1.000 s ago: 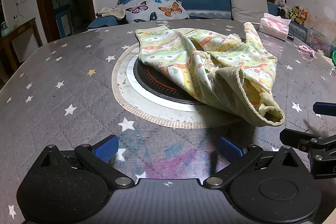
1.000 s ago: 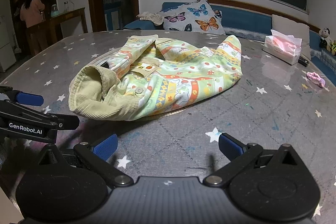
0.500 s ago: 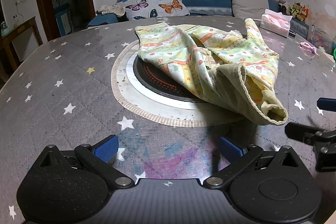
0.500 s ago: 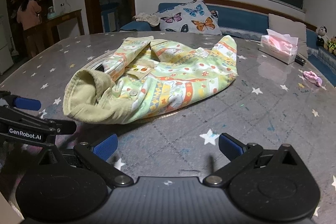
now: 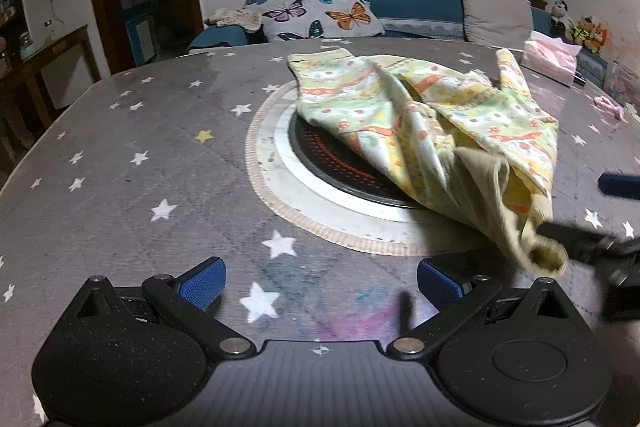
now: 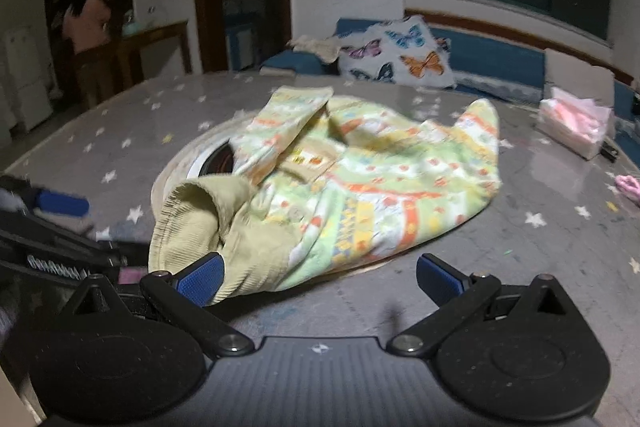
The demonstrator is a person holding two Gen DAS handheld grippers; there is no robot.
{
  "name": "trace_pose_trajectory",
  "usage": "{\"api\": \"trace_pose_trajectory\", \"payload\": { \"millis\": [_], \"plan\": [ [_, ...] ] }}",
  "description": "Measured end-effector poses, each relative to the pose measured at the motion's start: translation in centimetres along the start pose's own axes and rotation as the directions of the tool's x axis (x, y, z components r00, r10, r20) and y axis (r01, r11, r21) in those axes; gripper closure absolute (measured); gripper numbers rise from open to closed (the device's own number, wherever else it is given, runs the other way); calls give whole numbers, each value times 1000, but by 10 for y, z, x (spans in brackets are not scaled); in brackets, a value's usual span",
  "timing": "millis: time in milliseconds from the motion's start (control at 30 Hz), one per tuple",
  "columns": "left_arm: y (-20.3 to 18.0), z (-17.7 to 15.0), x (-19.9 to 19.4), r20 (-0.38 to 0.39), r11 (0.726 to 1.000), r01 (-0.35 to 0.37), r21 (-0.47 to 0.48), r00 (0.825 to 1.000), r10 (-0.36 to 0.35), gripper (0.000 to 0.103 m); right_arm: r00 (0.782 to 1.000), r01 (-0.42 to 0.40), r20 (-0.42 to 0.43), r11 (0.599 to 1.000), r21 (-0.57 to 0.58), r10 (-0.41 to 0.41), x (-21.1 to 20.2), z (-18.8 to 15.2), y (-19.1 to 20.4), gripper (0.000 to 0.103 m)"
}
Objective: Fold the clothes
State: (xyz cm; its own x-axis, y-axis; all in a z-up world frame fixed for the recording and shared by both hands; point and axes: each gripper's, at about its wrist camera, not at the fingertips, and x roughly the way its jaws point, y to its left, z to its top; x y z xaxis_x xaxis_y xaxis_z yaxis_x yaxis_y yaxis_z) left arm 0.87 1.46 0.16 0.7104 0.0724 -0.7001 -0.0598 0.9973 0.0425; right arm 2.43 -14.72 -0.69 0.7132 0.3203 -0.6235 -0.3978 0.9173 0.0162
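While the left hand-held gripper (image 5: 320,277) hovers low over the near part of the star-patterned tabletop (image 5: 120,147), its blue-padded fingers (image 5: 202,279) are spread wide with nothing between them. Farther in, a round inset burner (image 5: 332,163) sits in the tabletop's middle, and a crumpled printed garment (image 5: 440,119) with an olive corduroy lining lies partly over its right side, spreading rightward. Its near cuff (image 5: 548,257) reaches toward the near right edge of the left wrist view, where the other tool appears. From the right wrist view, the right hand-held gripper (image 6: 320,277) is also released, fingers wide apart; its left finger (image 6: 200,279) overlaps the garment's corduroy edge (image 6: 192,227), though whether they touch I cannot tell. Far right, a tissue box (image 6: 572,123) stands on the tabletop.
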Motion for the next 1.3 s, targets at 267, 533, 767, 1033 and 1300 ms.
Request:
{"api": "trace_pose_trajectory", "payload": {
  "millis": [267, 533, 767, 1033, 1300],
  "plan": [
    [0, 6, -1, 9, 1000, 8, -8, 1000, -8, 0, 997, 9, -74, 999, -54, -13, 19, -12, 5, 0],
    [-6, 23, -12, 63, 999, 31, -10, 998, -31, 0, 997, 14, -79, 998, -63, -19, 21, -11, 4, 0],
    [-25, 33, 0, 63, 998, 50, 49, 997, -53, 0, 997, 15, -71, 997, -72, -21, 17, -9, 4, 0],
    [-24, 29, 28, -7, 998, 7, 61, 1000, -6, 0, 999, 8, -46, 998, -65, -11, 6, -3, 0, 0],
    [-4, 36, 18, 26, 1000, -18, 21, 1000, 17, 0, 1000, 1, -1, 999, -39, -1, -3, 17, -11, 0]
  ]
}}
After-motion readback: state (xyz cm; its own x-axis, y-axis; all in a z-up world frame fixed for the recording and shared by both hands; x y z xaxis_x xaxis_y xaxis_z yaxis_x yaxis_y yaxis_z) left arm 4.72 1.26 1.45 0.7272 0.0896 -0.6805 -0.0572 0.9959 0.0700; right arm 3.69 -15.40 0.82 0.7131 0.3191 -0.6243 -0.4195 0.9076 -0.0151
